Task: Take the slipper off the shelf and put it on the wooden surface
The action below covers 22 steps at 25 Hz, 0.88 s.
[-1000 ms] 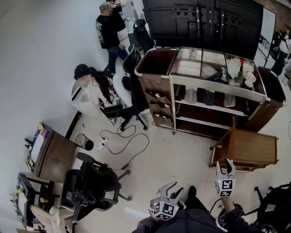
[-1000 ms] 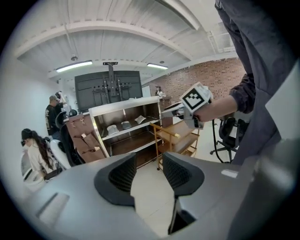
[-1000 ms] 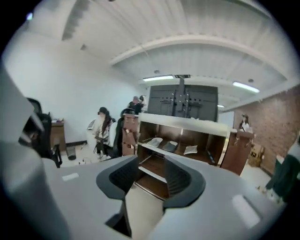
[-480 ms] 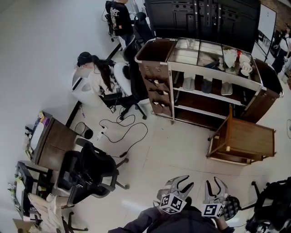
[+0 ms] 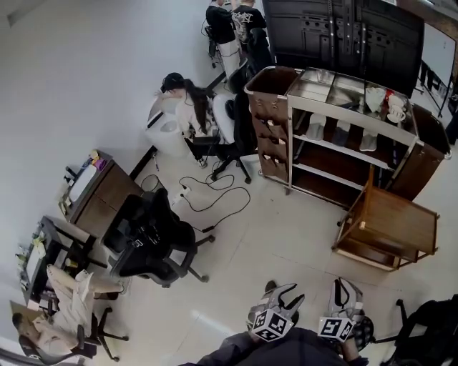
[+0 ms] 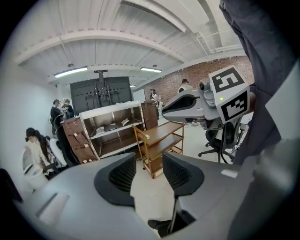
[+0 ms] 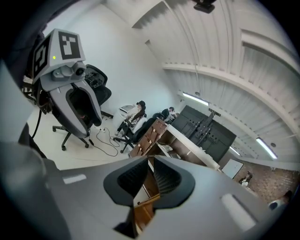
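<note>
Now that you've drawn your right gripper (image 5: pixel 348 287) back beside the left gripper (image 5: pixel 288 294), its jaws have clenched on nothing, while the left's hang released. The slipper (image 5: pixel 315 129) still sits on the far shelf (image 5: pixel 336 146), beyond the wooden surface (image 5: pixel 398 218), so nothing is grasped yet.

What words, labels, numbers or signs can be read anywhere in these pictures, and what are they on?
No text can be read in any view.
Marker cubes: black-and-white square patterns only, no letters or numbers.
Print on a standing person's dark shirt: too small to read.
White board by the far wall: too small to tell whether anything is written.
</note>
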Available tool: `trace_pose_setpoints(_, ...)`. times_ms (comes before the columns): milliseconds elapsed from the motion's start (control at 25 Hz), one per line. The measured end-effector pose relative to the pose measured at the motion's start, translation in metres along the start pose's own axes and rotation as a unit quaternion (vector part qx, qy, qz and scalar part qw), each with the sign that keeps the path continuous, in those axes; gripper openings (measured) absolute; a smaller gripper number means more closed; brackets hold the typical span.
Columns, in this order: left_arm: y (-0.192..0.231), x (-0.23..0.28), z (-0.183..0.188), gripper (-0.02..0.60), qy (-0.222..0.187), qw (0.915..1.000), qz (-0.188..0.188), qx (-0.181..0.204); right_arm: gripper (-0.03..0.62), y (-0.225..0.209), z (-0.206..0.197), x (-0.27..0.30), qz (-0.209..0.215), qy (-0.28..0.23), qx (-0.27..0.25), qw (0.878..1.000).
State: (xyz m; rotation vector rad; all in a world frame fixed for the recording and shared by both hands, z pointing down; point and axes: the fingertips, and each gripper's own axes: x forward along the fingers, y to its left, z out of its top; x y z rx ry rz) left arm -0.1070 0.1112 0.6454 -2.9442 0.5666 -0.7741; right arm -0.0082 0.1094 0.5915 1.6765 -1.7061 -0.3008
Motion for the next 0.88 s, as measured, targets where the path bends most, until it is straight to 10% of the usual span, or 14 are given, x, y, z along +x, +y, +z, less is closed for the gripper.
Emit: trace_pose_setpoints(880,-0.103,0.019,0.045,0.192,-0.021,0.9924,-0.084,0.087,0.014,-0.002,-0.044,-0.086,-0.016,0.034,0.017,0.999)
